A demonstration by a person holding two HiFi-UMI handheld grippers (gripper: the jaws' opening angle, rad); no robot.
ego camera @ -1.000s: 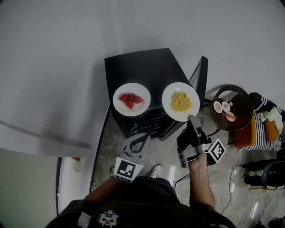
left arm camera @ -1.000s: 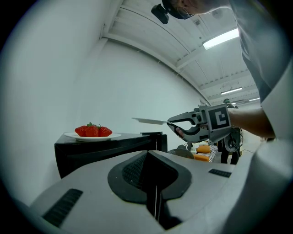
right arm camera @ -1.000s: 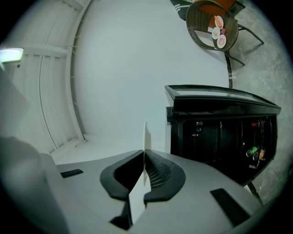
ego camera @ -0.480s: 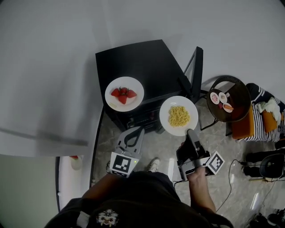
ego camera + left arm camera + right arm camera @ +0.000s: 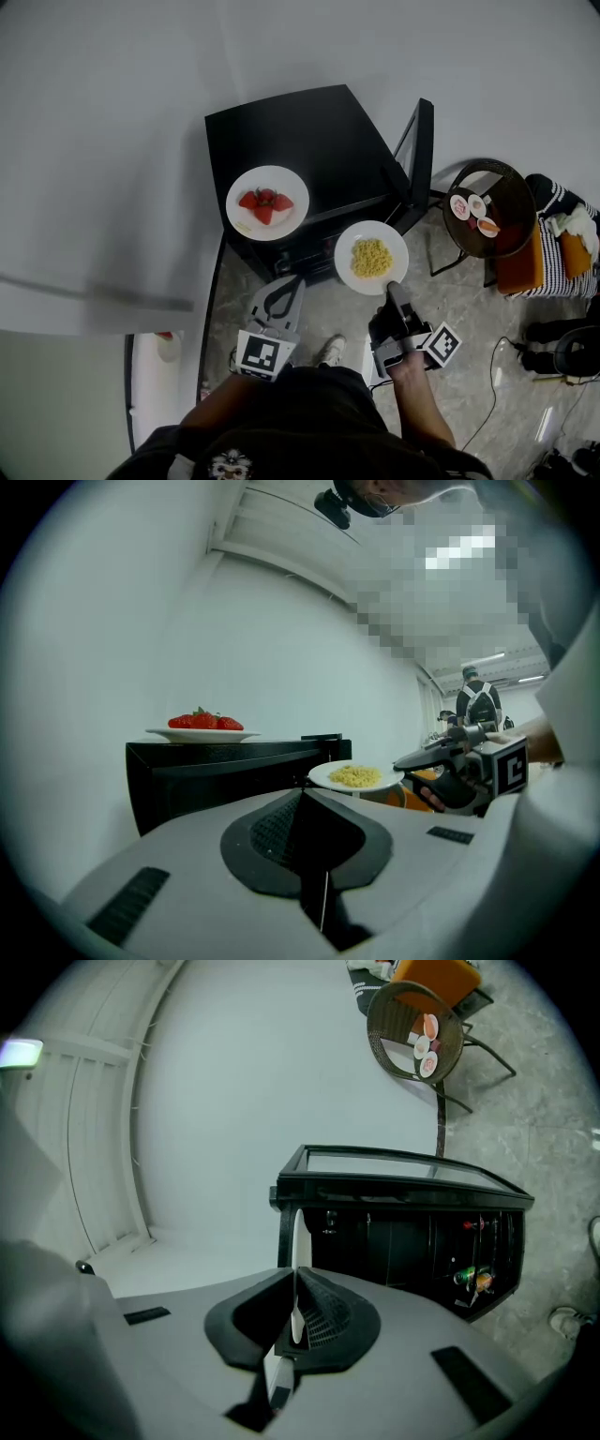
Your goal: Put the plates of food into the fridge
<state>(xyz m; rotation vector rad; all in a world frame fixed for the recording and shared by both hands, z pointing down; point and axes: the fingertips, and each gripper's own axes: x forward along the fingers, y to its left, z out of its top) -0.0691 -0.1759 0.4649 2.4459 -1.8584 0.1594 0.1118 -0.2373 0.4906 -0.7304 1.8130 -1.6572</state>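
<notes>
One black fridge, door open, strawberry plate flat on top. Noodle plate sticks out level ahead of the right hand-held gripper, rim pinched in it; left hand-held gripper closed, empty, facing the fridge.

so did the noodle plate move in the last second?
Yes. The noodle plate, held by the right gripper, went from above the fridge top to out in front of it, toward the person.
</notes>
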